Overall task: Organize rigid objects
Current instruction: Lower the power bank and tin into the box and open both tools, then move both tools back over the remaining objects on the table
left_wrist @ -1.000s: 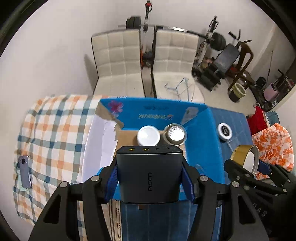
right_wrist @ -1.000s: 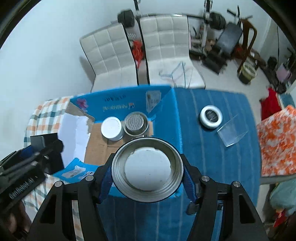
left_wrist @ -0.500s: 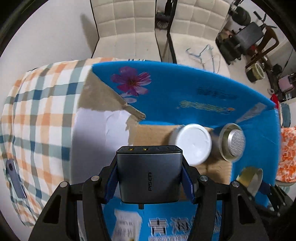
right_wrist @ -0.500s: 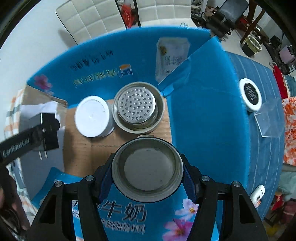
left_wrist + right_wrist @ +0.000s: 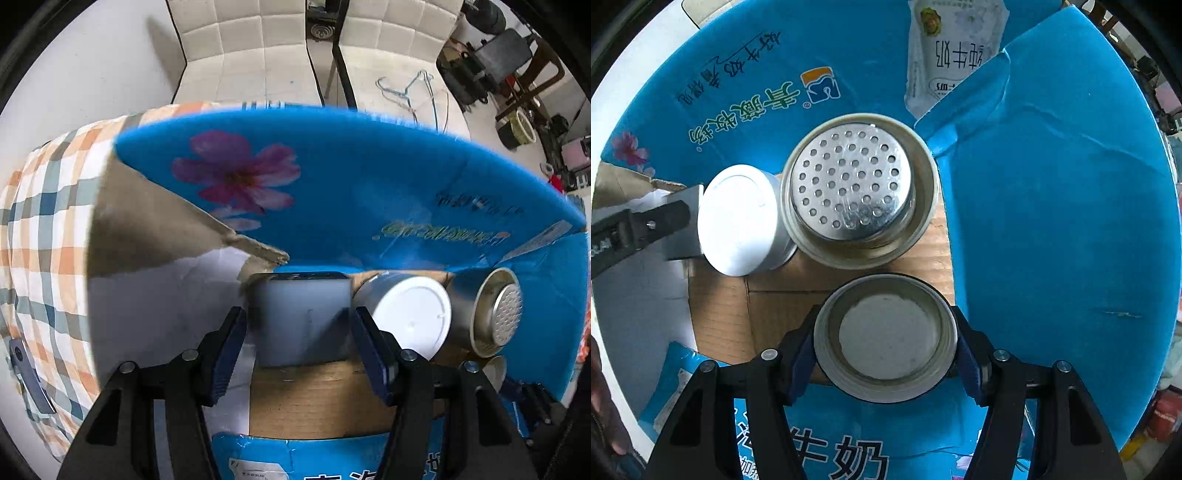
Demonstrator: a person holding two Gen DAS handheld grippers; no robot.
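Hanging over the box (image 5: 1052,192), the right claw (image 5: 886,354) is clenched round a lid's (image 5: 888,334) rim — stiff, light, slick metal, best gripped across its width. The left claw (image 5: 297,332) stands released beside a dense, smooth charger (image 5: 301,317) sitting on the box floor by the white can (image 5: 410,317).

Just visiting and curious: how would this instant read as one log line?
left claw: open, power bank released | right claw: shut on metal lid | both in blue box
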